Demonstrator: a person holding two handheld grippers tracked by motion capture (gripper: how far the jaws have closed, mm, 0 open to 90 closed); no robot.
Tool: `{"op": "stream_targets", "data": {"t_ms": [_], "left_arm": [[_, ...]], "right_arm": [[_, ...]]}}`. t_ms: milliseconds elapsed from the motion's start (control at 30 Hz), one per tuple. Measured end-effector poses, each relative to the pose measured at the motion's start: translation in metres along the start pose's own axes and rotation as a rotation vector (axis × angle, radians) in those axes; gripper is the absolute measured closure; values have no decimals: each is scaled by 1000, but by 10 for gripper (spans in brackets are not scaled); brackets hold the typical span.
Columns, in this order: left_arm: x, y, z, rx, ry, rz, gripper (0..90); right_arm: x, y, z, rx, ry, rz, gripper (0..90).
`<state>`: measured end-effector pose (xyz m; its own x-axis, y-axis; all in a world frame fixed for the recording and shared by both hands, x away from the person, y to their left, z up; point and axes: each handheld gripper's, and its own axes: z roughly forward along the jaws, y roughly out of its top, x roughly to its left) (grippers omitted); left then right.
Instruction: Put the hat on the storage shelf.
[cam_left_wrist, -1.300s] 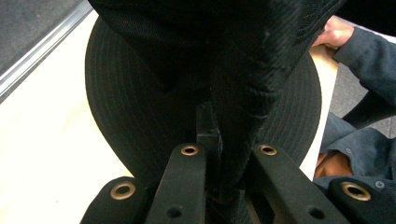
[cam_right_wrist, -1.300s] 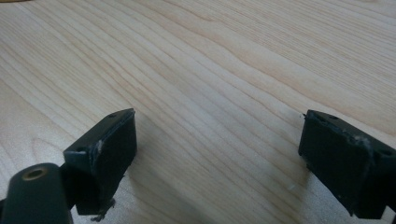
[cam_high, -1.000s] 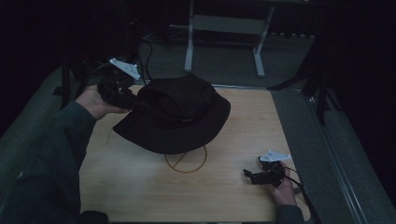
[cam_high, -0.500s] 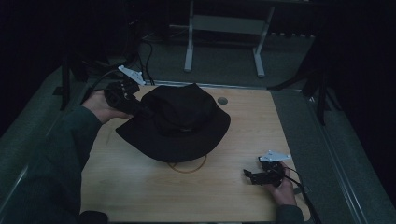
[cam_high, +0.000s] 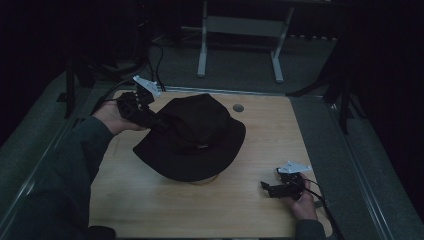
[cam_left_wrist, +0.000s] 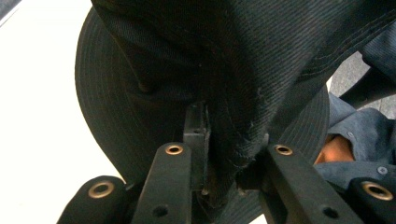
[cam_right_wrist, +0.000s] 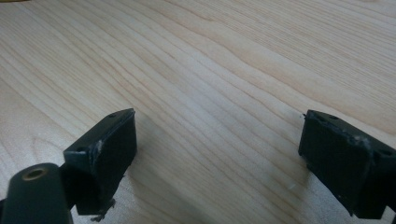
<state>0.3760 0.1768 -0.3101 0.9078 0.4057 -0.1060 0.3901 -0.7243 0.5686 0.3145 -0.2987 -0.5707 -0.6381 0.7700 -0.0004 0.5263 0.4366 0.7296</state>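
Left tongs (cam_high: 156, 121) are pinched tight on the brim of the black bucket hat (cam_high: 192, 136), which sits mid-table (cam_high: 150, 200), while the right tongs (cam_high: 266, 188) rest wide open and empty, well apart from it.

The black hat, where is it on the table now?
In the high view the black hat lies mid-table, slightly left, its left brim pinched by the left gripper; the right gripper rests apart, near the front right.

Black wide-brimmed hat (cam_high: 192, 137), crown up, frame centre on wooden table (cam_high: 260, 210), left brim edge pinched.
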Motion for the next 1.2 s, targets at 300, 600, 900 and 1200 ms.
{"op": "stream_targets", "data": {"t_ms": [300,600,900,1200], "left_arm": [[-2,7,-3,-59,11,-8,727],[-10,17,-2,-84,36,11,723],[-15,24,8,-24,24,6,492],[-12,20,-1,-62,44,-30,288]], "right_arm": [[0,0,0,0,0,0,112],[0,0,0,0,0,1,112],[0,0,0,0,0,-1,112],[0,0,0,0,1,-2,112]]}}
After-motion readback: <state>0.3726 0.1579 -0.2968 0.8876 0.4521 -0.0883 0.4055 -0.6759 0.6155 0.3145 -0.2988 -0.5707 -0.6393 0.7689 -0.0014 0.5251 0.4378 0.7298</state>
